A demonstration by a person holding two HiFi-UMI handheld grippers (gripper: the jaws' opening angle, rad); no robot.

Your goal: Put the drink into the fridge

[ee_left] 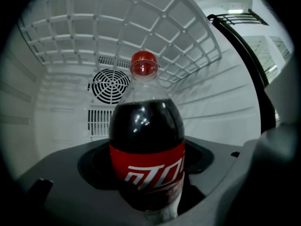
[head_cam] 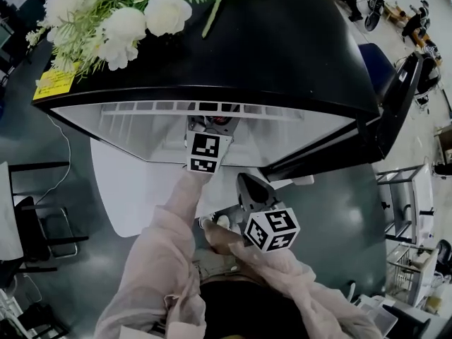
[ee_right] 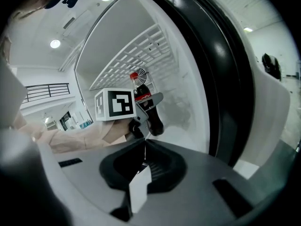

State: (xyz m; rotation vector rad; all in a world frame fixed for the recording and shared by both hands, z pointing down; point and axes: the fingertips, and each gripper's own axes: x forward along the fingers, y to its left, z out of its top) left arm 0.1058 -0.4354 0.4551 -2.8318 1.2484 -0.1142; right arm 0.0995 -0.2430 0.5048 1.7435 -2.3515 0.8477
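The drink, a dark cola bottle (ee_left: 146,149) with a red cap and red label, stands upright inside the white fridge (head_cam: 282,48). My left gripper (ee_left: 148,192) reaches into the fridge and its jaws stand wide on either side of the bottle's lower part. In the right gripper view the same bottle (ee_right: 154,124) sits low in the fridge, with the left gripper (ee_right: 149,107) round it. My right gripper (ee_right: 145,147) is shut and empty, and it hangs outside the fridge opening (head_cam: 247,186).
A wire shelf (ee_left: 117,22) spans the fridge above the bottle, and a round fan vent (ee_left: 109,85) is on the back wall. The fridge door (head_cam: 399,104) stands open at the right. White flowers (head_cam: 113,20) lie on the black top.
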